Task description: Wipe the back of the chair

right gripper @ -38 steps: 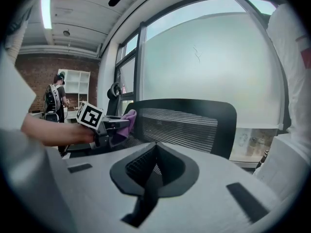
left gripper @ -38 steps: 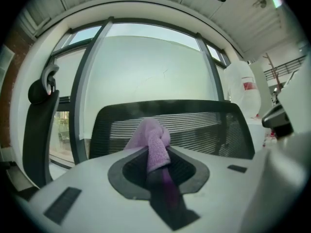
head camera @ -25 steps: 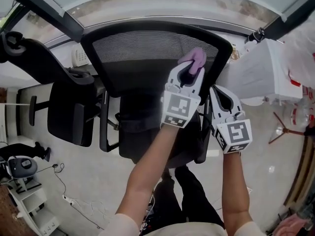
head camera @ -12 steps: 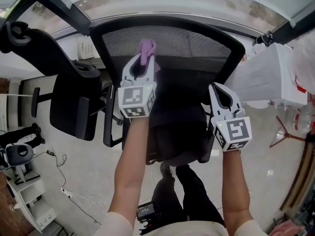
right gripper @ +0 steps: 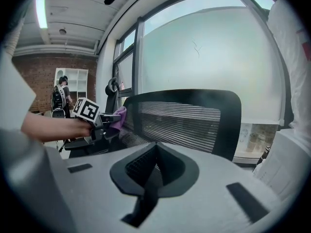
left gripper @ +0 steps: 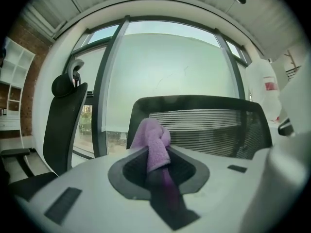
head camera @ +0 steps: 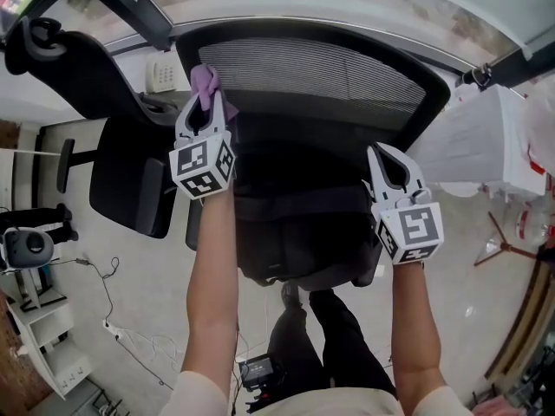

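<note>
A black office chair with a mesh back (head camera: pixel 321 72) stands in front of me, its back (left gripper: pixel 209 130) facing me (right gripper: pixel 184 125). My left gripper (head camera: pixel 203 102) is shut on a purple cloth (head camera: pixel 205 83), which sits against the left end of the chair's back. The cloth (left gripper: pixel 151 142) bulges out between the jaws in the left gripper view, and the cloth (right gripper: pixel 118 118) shows at the back's left edge in the right gripper view. My right gripper (head camera: pixel 388 165) is shut with nothing in it, held in front of the right side of the back.
A second black chair (head camera: pixel 82 85) with a headrest (left gripper: pixel 68 84) stands close on the left. A white stand with papers (head camera: pixel 486 137) is on the right. Behind the chairs runs a large window (left gripper: pixel 165 76). Cables and a white shelf (head camera: pixel 43 345) lie on the floor at left.
My left gripper has carried the purple cloth from the right part of the chair's back across to its left end. The right gripper has barely moved.
</note>
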Demonstrator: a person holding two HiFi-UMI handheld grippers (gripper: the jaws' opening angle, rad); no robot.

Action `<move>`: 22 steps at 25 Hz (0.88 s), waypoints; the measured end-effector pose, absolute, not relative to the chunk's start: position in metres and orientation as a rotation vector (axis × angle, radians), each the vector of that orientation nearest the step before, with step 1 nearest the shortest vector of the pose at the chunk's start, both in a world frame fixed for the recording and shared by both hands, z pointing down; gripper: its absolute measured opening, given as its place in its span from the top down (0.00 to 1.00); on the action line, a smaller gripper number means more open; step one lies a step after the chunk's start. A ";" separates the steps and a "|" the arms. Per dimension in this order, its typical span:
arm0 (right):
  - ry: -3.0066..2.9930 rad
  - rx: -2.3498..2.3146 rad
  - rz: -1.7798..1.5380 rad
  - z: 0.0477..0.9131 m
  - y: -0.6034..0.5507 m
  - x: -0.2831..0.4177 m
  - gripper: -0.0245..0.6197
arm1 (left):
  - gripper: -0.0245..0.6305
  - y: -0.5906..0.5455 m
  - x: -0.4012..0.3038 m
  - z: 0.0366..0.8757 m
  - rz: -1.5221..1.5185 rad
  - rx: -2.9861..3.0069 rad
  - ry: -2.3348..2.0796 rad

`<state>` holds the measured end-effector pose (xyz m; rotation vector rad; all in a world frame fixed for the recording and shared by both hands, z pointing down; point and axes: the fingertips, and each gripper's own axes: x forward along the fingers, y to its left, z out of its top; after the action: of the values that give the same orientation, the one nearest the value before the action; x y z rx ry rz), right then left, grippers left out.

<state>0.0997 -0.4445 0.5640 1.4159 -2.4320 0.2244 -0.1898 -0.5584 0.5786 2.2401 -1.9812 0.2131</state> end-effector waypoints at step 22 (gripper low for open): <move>-2.342 1.566 0.271 0.571 -0.428 0.174 0.97 | 0.83 -0.504 0.137 0.569 0.105 2.733 -1.305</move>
<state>0.1738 -0.4282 0.5712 1.5660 -2.3424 0.2715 0.1373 -0.5039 0.5692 2.7329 -1.3052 0.1047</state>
